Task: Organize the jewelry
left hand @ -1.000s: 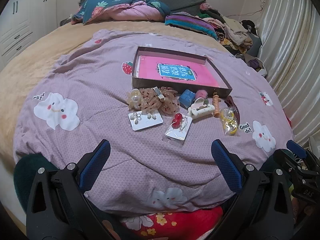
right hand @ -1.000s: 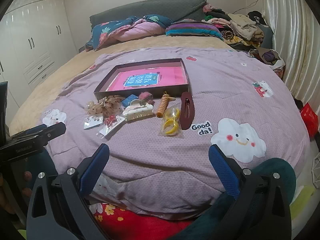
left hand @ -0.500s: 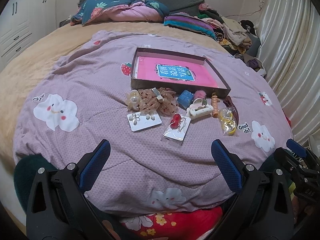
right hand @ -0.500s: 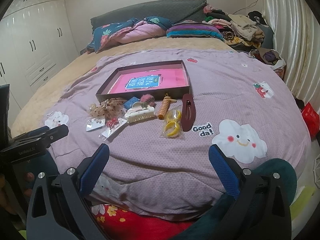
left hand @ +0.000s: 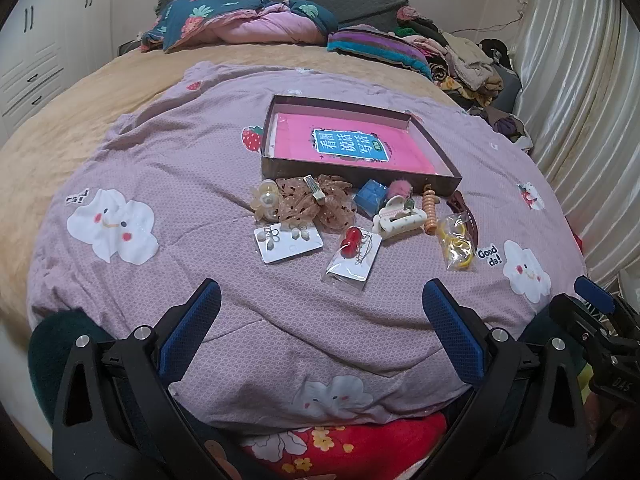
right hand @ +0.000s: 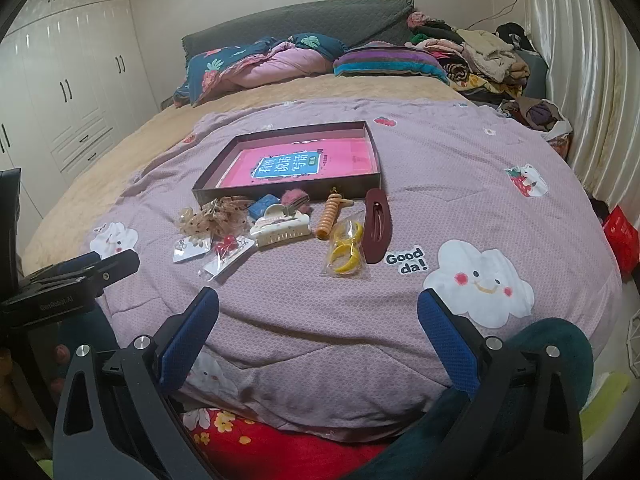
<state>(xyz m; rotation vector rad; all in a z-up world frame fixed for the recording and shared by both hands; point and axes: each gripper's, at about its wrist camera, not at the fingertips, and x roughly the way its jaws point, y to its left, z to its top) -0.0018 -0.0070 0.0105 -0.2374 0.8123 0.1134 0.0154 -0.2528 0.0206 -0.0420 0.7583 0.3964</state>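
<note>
Nearest the cameras, the left gripper (left hand: 320,320) and the right gripper (right hand: 318,320) hang above the near edge of the bed, each with its blue-padded fingers spread wide and nothing between them; the right gripper's tip also shows at the lower right of the left wrist view, and the left gripper's at the lower left of the right wrist view. Beneath them lies a lilac quilt (left hand: 192,184) printed with clouds and strawberries. Farther out, the jewelry is scattered on the quilt in a loose row. Closest is a clear packet with red cherry pieces (left hand: 354,254), and just left of it a white card of earrings (left hand: 288,240). To the right lies a packet of yellow rings (right hand: 344,254), touching a long dark red hair clip (right hand: 376,230). Behind these sit a tan dotted scrunchie (left hand: 310,204), a cream claw clip (right hand: 280,228), an orange spiral piece (right hand: 330,216), a small blue box (left hand: 371,196) and a pink fuzzy piece (left hand: 400,189). Just beyond the row, touching or nearly touching it, stands a shallow dark tray (left hand: 352,170) that holds a pink book (right hand: 296,162) with a blue label. Farthest off are heaped bedding (right hand: 256,66), a pile of clothes (right hand: 480,60) and white wardrobes (right hand: 60,92).
</note>
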